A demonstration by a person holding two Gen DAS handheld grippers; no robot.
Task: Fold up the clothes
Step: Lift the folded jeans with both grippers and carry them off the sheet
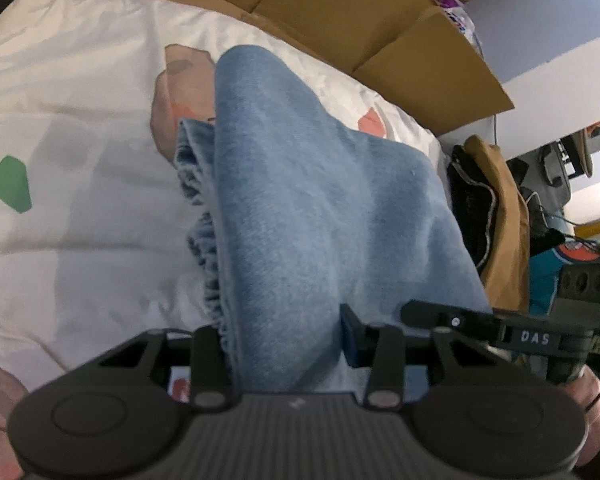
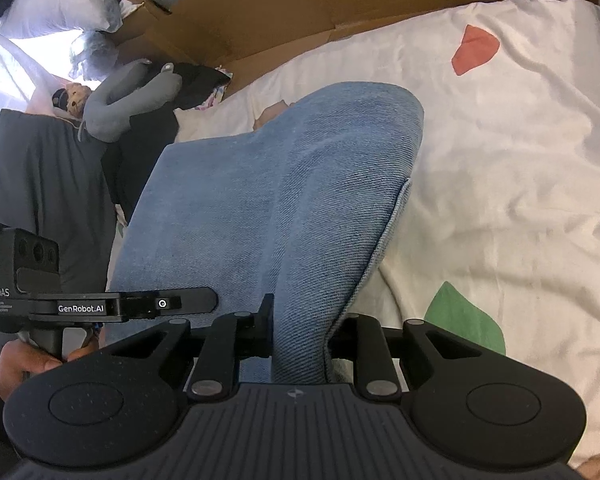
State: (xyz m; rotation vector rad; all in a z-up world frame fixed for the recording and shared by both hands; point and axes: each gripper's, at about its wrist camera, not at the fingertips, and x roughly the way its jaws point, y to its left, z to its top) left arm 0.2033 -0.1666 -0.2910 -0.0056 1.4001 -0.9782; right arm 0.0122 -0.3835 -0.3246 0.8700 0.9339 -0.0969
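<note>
Since both claws are clamped on the same blue denim garment [image 1: 300, 208], left gripper [image 1: 284, 344] and right gripper [image 2: 300, 336] each pinching a bunched edge, I've got it hanging over the white patterned bedsheet [image 1: 80, 220]. Looks like soft but fairly heavy denim, so it'll drape and sag; I'd keep hold at the edges. Count: one garment, two grippers, one cardboard box [image 2: 300, 4] behind.

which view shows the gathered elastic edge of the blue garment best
Left wrist view: the ruffled elastic edge runs down the blue garment into the left gripper. The right wrist view shows only smooth denim and a flat hem.
</note>
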